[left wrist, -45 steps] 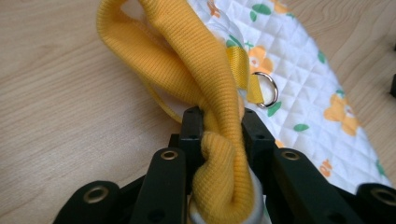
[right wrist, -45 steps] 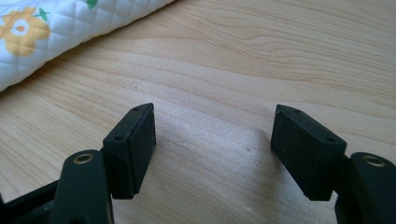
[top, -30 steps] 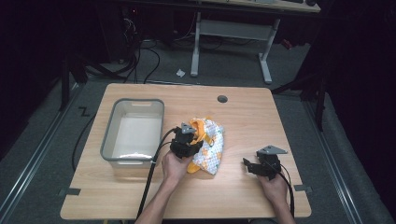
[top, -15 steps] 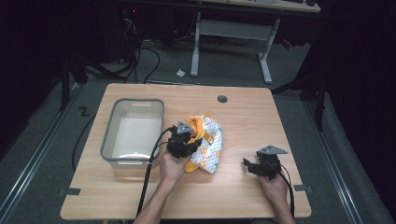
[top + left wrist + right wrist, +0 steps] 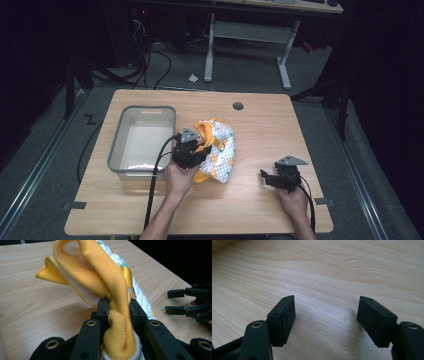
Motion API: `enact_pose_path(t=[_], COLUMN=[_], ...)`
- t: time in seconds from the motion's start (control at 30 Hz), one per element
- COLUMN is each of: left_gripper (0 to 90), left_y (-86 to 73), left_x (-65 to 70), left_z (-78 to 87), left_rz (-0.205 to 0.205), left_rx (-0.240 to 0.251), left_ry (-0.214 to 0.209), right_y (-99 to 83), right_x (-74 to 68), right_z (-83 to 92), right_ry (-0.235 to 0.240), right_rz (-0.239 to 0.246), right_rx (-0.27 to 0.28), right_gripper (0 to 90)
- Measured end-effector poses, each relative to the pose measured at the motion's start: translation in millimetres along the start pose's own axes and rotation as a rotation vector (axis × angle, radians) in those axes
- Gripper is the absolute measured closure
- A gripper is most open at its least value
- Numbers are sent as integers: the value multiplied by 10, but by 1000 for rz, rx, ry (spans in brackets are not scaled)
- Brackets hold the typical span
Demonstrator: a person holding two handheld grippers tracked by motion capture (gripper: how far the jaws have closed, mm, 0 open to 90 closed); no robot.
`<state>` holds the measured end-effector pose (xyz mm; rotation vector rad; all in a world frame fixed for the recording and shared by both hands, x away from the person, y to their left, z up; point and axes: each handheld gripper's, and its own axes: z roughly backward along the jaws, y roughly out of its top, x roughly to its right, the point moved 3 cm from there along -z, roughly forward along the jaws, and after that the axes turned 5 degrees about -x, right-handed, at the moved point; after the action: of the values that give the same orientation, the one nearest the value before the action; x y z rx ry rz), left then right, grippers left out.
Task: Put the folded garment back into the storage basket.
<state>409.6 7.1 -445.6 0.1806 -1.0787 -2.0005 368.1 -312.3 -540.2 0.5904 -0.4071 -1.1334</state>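
- The left gripper (image 5: 117, 312) is clamping a fold of the garment (image 5: 100, 277) between its jaws; the yellow ribbed band is bunching up in the narrow gap and spilling back over the gripper's body.
- Ahead of those jaws, the rest of the garment is arching upward and away, its white quilted, printed side trailing down to the tabletop (image 5: 37, 315) on the far side.
- In the high view, the left gripper (image 5: 197, 150) is sitting at the near-left end of the garment (image 5: 220, 150), which is lying around the middle of the tabletop (image 5: 260, 200), just beside the clear plastic bin (image 5: 116, 150).
- The bin is standing toward the left edge of the tabletop, and the garment is lying outside it, close to its right wall.
- The right gripper (image 5: 327, 320) is holding its jaws wide apart with nothing but bare wood between them.
- In the high view, the right gripper (image 5: 267, 177) is resting near the near-right corner of the tabletop, well apart from the garment, its jaws pointing toward it.
- In the left gripper view, the right gripper (image 5: 175, 301) is showing at the right edge, its jaws spread.
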Motion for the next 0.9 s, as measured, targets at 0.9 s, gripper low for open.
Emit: enact_pose_path(t=[0.9], left_gripper=[750], left_y=[55], left_x=[-223], left_z=[367], left_rz=[41], left_rx=[83], left_ry=[33], right_y=[0], right_x=[0], right_z=[0], right_ry=[0], right_rz=[-1], right_rx=[0], right_gripper=[313])
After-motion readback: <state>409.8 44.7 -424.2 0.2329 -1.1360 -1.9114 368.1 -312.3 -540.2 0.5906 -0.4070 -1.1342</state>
